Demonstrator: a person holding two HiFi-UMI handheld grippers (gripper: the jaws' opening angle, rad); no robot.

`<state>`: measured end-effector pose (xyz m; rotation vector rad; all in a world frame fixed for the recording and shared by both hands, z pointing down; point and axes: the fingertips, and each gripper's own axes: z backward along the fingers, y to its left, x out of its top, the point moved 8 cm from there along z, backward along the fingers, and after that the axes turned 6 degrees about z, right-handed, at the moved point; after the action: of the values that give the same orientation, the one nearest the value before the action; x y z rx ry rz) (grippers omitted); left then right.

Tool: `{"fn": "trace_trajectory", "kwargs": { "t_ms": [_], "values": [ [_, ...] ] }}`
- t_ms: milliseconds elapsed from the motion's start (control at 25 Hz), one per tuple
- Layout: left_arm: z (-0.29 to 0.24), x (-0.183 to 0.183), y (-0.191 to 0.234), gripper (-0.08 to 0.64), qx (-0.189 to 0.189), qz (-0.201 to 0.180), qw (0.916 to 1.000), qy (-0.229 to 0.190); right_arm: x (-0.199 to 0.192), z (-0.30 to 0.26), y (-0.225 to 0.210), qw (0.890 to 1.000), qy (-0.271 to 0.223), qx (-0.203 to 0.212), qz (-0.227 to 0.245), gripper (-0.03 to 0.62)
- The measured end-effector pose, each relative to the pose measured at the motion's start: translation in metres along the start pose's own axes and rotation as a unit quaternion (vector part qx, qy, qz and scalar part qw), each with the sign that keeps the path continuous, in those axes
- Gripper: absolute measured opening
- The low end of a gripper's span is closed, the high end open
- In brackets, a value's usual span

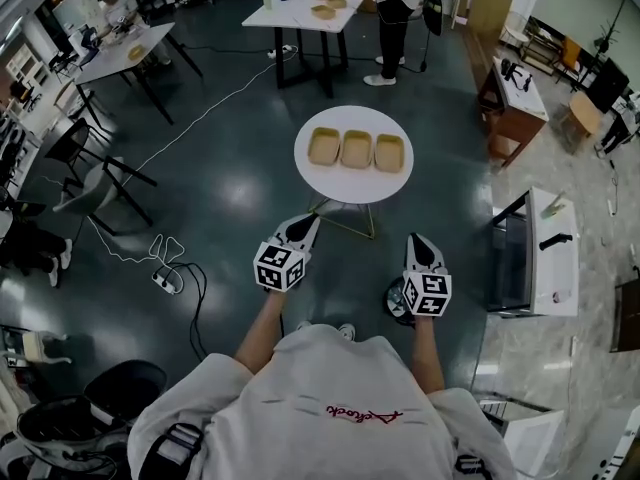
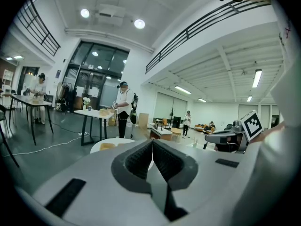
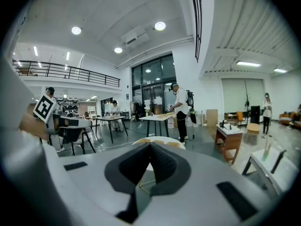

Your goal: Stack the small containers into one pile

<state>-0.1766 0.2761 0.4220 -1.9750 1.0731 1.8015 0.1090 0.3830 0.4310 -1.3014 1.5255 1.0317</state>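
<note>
Three containers [image 1: 355, 149] abreast — head view alone

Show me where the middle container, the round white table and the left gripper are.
middle container [image 1: 356, 149]: head view, on its inner floor.
round white table [image 1: 352, 190]: head view, on the bare top near its front edge.
left gripper [image 1: 309, 222]: head view, at the tips of its shut jaws.

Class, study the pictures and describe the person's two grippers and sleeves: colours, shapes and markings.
Both the left gripper and right gripper have pale grey tapered bodies ending in dark ribbed pads. Each carries a white cube printed with black square markers. No cables show. The person wears a light short-sleeved T-shirt with red lettering.
</note>
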Motion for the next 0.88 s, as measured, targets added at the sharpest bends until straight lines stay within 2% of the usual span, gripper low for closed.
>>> {"fn": "trace_trajectory", "kwargs": {
  "t_ms": [520,880],
  "values": [
    [-0.016,-0.005,-0.017,0.014,0.017,-0.001,0.9999,0.001,-0.012,-0.003,-0.026,1.000,0.007,0.017,0.003,0.020],
    [-0.022,-0.005,-0.014,0.014,0.023,0.000,0.9997,0.003,-0.017,-0.007,-0.030,1.000,0.007,0.020,-0.001,0.020]
  ]
}}
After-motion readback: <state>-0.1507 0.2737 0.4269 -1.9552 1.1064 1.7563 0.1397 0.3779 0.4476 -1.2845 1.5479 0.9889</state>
